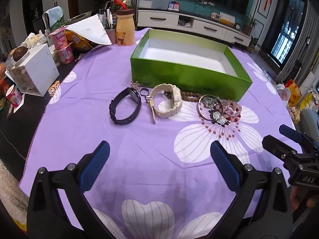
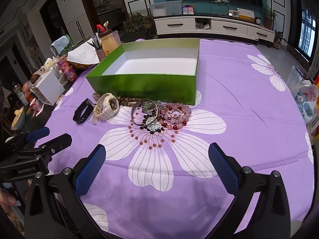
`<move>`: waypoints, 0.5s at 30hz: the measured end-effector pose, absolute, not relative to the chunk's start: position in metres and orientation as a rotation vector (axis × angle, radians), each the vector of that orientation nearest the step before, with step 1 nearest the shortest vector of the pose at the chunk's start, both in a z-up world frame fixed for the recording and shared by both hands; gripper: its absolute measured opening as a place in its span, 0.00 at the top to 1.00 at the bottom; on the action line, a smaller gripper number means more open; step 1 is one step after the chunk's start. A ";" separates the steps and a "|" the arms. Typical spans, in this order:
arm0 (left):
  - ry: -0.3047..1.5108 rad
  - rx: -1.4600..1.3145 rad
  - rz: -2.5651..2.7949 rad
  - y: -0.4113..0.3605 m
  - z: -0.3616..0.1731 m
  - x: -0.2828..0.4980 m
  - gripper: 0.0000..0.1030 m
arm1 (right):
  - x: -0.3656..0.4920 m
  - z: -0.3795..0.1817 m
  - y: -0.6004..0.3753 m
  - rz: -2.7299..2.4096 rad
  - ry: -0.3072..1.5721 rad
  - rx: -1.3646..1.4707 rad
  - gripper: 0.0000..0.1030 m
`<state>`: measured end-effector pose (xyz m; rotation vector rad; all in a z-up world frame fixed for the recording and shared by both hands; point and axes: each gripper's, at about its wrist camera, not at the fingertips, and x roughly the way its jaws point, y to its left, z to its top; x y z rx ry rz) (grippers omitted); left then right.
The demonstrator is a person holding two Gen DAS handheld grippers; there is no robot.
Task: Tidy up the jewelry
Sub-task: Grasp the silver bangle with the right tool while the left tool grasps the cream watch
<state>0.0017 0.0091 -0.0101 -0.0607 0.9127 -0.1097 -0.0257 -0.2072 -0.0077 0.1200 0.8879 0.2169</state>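
A green box (image 1: pixel 187 75) (image 2: pixel 143 83) with a bare white inside stands on the purple flowered cloth (image 1: pixel 139 139). In front of it lie a black band watch (image 1: pixel 124 105) (image 2: pixel 82 113), a cream watch (image 1: pixel 167 103) (image 2: pixel 106 107), a brown bead string (image 1: pixel 189 95), a silver bangle (image 1: pixel 209 107) (image 2: pixel 144 111) and pink and red bead bracelets (image 1: pixel 232 110) (image 2: pixel 175 115). My left gripper (image 1: pixel 159 151) hovers open short of the watches, nothing between its fingers. My right gripper (image 2: pixel 157 155) is open too, short of the bracelets.
The table's left side is crowded: a white drawer unit (image 1: pixel 37 73), yoghurt cups (image 1: pixel 62 45), a bear bottle (image 1: pixel 125 29) and papers. Bags (image 1: pixel 293 93) sit beyond the right edge. Each gripper shows at the other view's edge (image 1: pixel 295 149) (image 2: pixel 35 143).
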 end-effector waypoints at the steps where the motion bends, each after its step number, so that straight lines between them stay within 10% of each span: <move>1: 0.908 -0.072 -0.112 0.012 -0.013 0.002 0.02 | -0.025 -0.009 -0.208 0.219 0.888 0.123 0.01; 15: 0.898 -0.219 -0.069 0.057 -0.037 0.012 0.03 | -0.013 -0.027 -0.206 0.289 0.902 0.161 0.16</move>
